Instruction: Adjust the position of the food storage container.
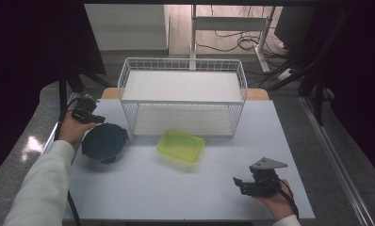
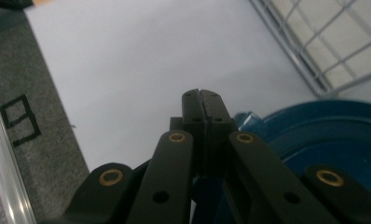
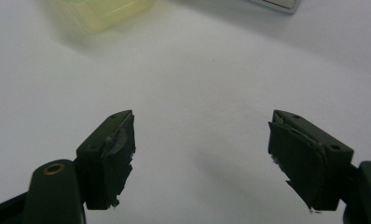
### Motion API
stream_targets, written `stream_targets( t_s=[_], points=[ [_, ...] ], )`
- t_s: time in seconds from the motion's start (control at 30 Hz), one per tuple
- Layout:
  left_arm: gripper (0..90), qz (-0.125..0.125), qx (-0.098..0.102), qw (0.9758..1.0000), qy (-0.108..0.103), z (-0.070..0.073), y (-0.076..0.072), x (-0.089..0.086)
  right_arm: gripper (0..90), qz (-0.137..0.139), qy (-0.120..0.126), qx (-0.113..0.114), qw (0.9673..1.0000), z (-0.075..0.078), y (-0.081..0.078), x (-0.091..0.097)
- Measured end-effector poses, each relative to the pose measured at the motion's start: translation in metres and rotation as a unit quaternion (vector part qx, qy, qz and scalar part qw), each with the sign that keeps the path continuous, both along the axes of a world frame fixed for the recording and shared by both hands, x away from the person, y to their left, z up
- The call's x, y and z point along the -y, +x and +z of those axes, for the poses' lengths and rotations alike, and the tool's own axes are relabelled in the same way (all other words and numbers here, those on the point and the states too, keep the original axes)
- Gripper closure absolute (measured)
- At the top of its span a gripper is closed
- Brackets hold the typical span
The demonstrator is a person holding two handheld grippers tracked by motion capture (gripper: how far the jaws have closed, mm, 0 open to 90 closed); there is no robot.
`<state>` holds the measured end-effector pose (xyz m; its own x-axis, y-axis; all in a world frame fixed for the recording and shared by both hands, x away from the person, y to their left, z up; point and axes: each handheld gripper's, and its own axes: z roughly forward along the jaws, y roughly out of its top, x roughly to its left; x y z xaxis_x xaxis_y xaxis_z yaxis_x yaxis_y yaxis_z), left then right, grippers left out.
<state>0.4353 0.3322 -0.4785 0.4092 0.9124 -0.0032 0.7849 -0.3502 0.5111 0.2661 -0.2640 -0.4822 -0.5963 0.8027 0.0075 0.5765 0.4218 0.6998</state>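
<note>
Working at the round dark-blue lidded container (image 1: 104, 142) near the surface's (image 1: 143, 188) left edge, in front of the white wire basket (image 1: 183, 96). Left claw (image 2: 202, 95) pressed together on nothing, tips just past the container's rim at its back-left side. Right claw (image 3: 200, 158) spread and idle over bare surface, yellow-green rectangular box (image 1: 181, 146) ahead of it. Best handled by spreading the left jaws first, then straddling the lid's side tab squarely and pinching firmly. No brand, label or legible writing anywhere.
</note>
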Motion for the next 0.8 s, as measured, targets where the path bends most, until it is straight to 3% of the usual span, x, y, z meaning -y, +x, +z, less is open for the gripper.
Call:
stream_targets(
  t_s=[0.37,0.8],
  points=[
    [90.0,0.005,0.001,0.9999,0.010,-0.002,-0.003,-0.003,22.8,0.001,0.000,0.000,1.0000,0.000,-0.001,-0.001],
    [90.0,-0.028,0.000,0.9996,0.008,-0.001,-0.019,0.009,22.8,0.004,-0.001,0.002,1.0000,0.001,-0.001,-0.003]
  ],
)
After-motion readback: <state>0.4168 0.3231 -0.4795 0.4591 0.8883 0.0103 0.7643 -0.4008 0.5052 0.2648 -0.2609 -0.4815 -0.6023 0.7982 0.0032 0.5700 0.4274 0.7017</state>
